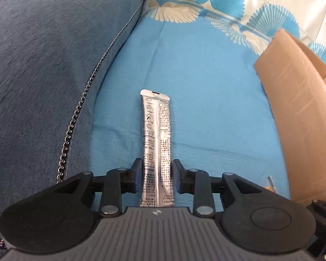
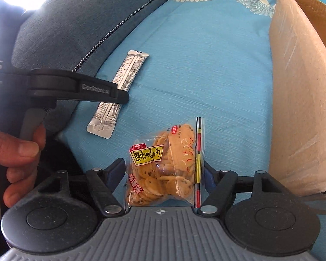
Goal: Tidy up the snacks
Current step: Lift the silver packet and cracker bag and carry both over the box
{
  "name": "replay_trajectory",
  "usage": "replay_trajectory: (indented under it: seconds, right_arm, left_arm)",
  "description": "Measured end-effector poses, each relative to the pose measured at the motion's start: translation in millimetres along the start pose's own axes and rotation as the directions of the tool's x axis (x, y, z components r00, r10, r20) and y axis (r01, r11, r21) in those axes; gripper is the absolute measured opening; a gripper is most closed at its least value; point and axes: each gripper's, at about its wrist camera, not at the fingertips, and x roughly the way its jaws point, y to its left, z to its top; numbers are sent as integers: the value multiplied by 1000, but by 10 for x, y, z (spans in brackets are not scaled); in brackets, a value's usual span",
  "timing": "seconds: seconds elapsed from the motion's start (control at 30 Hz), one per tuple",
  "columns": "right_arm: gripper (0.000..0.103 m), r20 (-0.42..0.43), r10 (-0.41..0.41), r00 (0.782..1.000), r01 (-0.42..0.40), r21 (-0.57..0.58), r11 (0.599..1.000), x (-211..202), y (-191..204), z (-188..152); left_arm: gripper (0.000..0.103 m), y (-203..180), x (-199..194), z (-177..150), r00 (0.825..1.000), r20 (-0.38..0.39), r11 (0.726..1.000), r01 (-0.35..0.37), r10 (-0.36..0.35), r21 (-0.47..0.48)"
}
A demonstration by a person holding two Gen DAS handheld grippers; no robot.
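A silver sachet (image 1: 157,143) lies on the blue bedsheet (image 1: 206,87) between the left tongs (image 1: 157,174), seemingly just released. The cookie bag (image 2: 165,167) lies between the parted right tongs (image 2: 163,174).

A home: patterned blue bedsheet (image 1: 184,65) beside a grey-blue upholstered cushion (image 1: 54,65).

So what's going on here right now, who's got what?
A person works two handheld grippers over a blue sheet. The left gripper straddles a silver stick packet lying flat; the right gripper straddles a clear bag of cookies. Both jaws look slightly apart from their packs, neither lifted. A cardboard box stands to the right.
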Motion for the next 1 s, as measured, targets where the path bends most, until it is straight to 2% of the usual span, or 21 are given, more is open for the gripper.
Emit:
replay_trajectory:
  seconds: [0.2,0.37,0.43,0.6,0.73,0.77,0.87,1.0]
  right_arm:
    - [76,-5,-18,1000,18,-23,1000,26,50,-65]
    - [77,-6,-28,1000,28,-41,999,53,55,-77]
    - [74,-3,-29,1000,28,-50,998,54,55,-87]
    - [63,26,-49,998,51,-90,995,13,124,-93]
    - [60,91,-66,994,75,-98,992,-115,150,-80]
    - [60,113,-71,991,82,-98,992,-154,143,-77]
    - [59,183,-75,980,92,-87,992,-296,126,-67]
    - [59,231,-64,971,80,-64,995,-432,69,-59]
  left_arm:
    - [35,-132,51,-30,999,15,996,-49,48,73]
    - [35,-125,64,-26,999,14,996,-47,46,75]
    - [34,-124,67,-26,999,15,996,-48,47,77]
    - [23,-147,27,-61,999,30,995,-46,44,89]
    - [11,-108,-63,-89,997,73,997,-22,16,76]
    - [4,-92,-95,-99,996,89,997,-15,8,71]
    - [4,-62,-161,-119,993,117,998,-2,-5,59]
    - [6,-9,-111,-63,997,68,999,31,-32,19]
